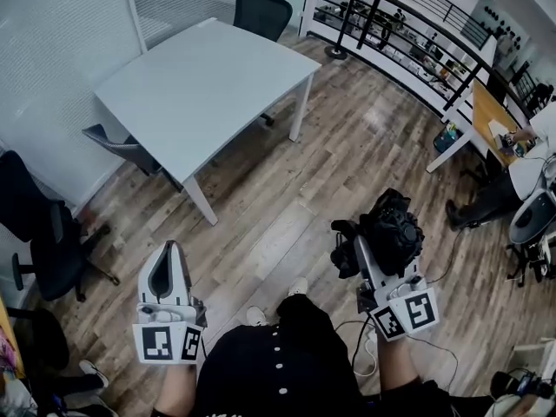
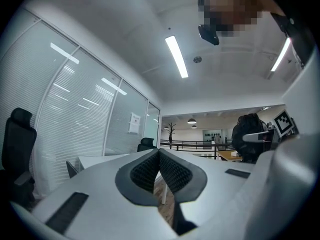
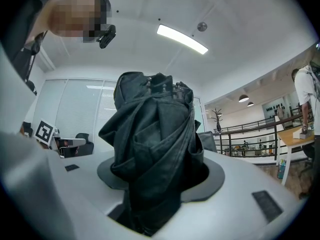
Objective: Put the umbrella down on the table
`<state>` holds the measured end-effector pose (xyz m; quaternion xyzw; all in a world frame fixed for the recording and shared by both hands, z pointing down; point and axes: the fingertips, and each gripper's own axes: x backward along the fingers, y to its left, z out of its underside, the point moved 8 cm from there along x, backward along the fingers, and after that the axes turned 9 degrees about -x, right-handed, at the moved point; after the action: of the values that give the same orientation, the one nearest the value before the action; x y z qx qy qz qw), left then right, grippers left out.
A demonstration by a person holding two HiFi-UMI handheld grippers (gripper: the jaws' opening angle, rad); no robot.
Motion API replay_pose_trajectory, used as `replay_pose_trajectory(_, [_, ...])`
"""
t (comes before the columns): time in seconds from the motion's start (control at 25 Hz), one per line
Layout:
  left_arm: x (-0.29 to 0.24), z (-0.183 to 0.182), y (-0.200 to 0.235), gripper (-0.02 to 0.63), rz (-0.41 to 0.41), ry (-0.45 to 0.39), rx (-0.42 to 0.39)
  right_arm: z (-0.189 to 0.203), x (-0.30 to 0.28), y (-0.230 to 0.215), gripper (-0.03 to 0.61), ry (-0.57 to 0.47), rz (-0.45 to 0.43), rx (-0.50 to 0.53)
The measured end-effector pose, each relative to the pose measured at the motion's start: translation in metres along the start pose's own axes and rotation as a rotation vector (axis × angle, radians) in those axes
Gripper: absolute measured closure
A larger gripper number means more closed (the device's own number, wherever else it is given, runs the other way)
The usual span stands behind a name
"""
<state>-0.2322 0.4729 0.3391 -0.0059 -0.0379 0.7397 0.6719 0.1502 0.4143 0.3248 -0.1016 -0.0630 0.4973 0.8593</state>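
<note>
A folded black umbrella [image 1: 393,231] is clamped in my right gripper [image 1: 369,259] at the lower right of the head view, over the wooden floor. In the right gripper view the umbrella [image 3: 152,149] fills the space between the jaws and stands up past them. My left gripper [image 1: 165,276] is at the lower left, shut with nothing in it; its ribbed pads [image 2: 159,174] meet in the left gripper view. The light grey table [image 1: 200,89] stands ahead, well beyond both grippers.
A black office chair [image 1: 261,7] stands at the table's far end, a grey chair [image 1: 122,146] at its left side, another black chair [image 1: 39,233] at far left. A black railing [image 1: 408,33] and a wooden desk [image 1: 486,115] with seated people lie to the right.
</note>
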Motion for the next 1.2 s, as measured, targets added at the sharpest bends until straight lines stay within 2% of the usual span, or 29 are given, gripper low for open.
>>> replay_pose_trajectory(0.28, [-0.028,0.013,-0.008,0.598,0.031,0.013,-0.003,0.006,-0.013,-0.020,0.316,-0.017,0.027,-0.003])
replay_pose_trajectory(0.76, [-0.132,-0.002,-0.021,0.598,0.059,-0.021,-0.022,-0.015,-0.085,-0.086,0.316,-0.040,0.036,0.003])
replay_pose_trajectory(1.2, [-0.204,0.001,-0.055,0.599,0.067,0.020,-0.021,-0.029,-0.126,-0.152,0.317,-0.030,0.039,-0.011])
